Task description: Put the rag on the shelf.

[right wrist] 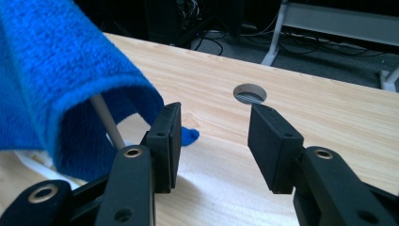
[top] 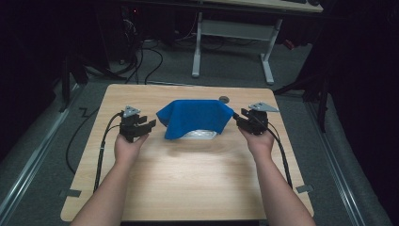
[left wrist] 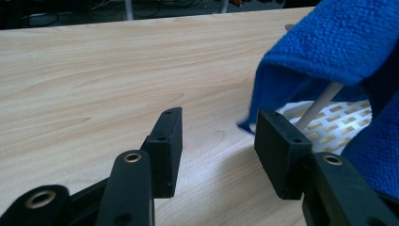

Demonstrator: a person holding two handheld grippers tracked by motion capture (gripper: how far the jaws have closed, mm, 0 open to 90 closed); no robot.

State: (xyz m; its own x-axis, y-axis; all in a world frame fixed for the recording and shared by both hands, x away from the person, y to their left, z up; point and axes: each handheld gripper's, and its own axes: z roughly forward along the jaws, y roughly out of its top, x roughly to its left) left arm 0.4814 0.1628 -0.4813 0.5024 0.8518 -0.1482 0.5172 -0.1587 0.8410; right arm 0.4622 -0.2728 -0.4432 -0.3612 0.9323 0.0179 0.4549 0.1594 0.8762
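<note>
A blue cloth (top: 195,117) is draped like a tent over a white frame with thin rods (left wrist: 319,104) in the middle of the wooden table (top: 188,174). Under it lies a white slotted base (left wrist: 339,120). My left gripper (top: 141,125) sits just left of the blue cloth (left wrist: 329,52), open, its jaws holding nothing. My right gripper (top: 241,118) is at the cloth's right edge, open too. In the right gripper view the cloth (right wrist: 51,80) hangs left of the jaws, a white rod (right wrist: 107,121) showing beneath it.
A round grommet hole (right wrist: 250,93) is in the table behind the cloth. Beyond the far edge stand a white desk frame (top: 233,35) and floor cables (top: 146,56). Black cables trail from both grippers along the table.
</note>
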